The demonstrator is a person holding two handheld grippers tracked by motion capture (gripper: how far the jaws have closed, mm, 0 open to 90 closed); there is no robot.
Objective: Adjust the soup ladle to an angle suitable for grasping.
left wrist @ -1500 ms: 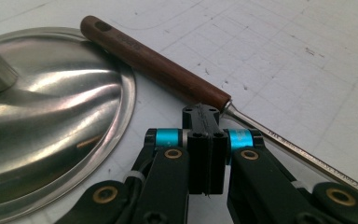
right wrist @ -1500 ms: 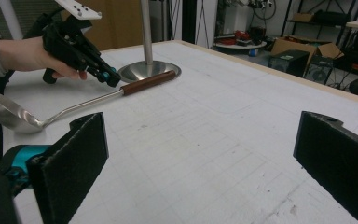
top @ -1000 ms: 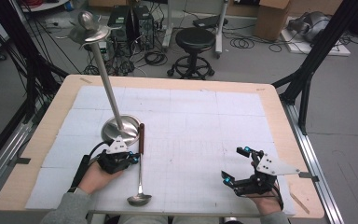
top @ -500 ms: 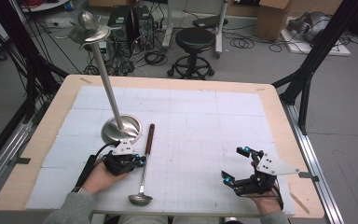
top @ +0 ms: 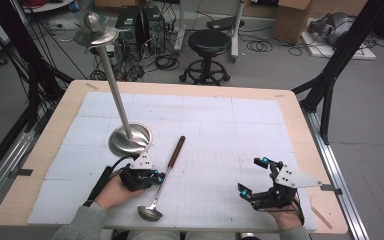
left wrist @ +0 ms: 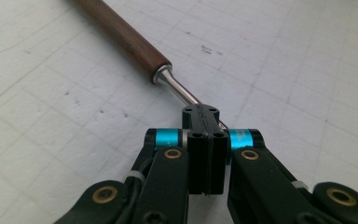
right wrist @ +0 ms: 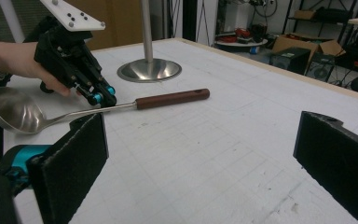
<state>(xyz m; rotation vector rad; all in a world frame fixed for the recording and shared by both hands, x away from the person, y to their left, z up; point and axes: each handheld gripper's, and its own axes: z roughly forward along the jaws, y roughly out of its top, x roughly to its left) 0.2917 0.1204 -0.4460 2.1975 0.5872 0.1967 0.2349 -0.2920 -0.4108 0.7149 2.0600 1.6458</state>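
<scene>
1. Now my left claw is clamped on the ladle stem, and the handle has swung away from the stand.
2. The ladle lies on the counter; my right claw waits, jaws apart.

The left gripper sits low at the near left, its jaws pressed together, apparently pinching something thin, with the left hand wrapped behind it and a grey sleeve at the wrist. The right gripper rests at the near right, jaws spread wide apart, held from behind by the right hand.
</scene>
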